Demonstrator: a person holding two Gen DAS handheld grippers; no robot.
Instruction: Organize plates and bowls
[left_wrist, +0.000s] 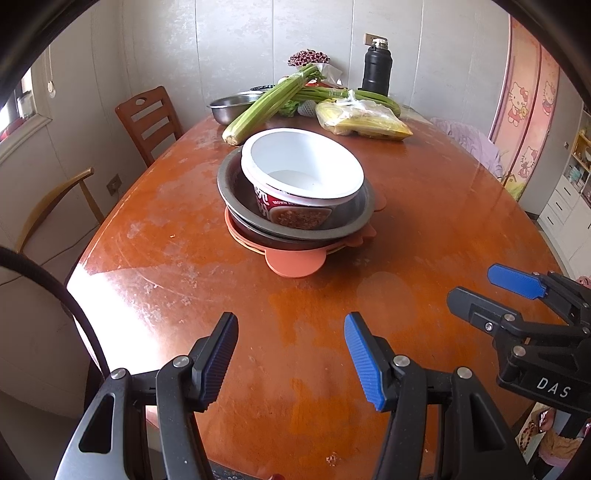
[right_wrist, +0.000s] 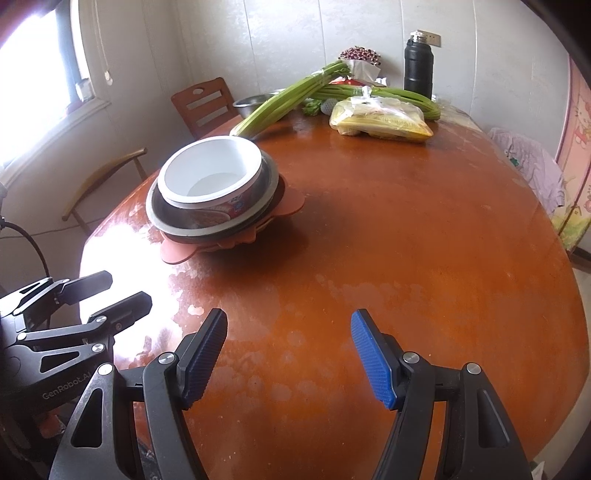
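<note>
the white noodle bowl (left_wrist: 302, 166) sits tilted inside a grey metal bowl (left_wrist: 236, 184), which rests on orange plates (left_wrist: 295, 262) (a nested stack of at least 3 kinds of dish) mid-way across the wooden table (left_wrist: 424, 229). from that stack, the celery (left_wrist: 269, 103) lies beyond. the left gripper (left_wrist: 291, 354) sits straight in front of the stack, spread and empty; the right gripper (right_wrist: 288, 354), also spread, has the stack ahead and to its left, so the left looks nearer.
</note>
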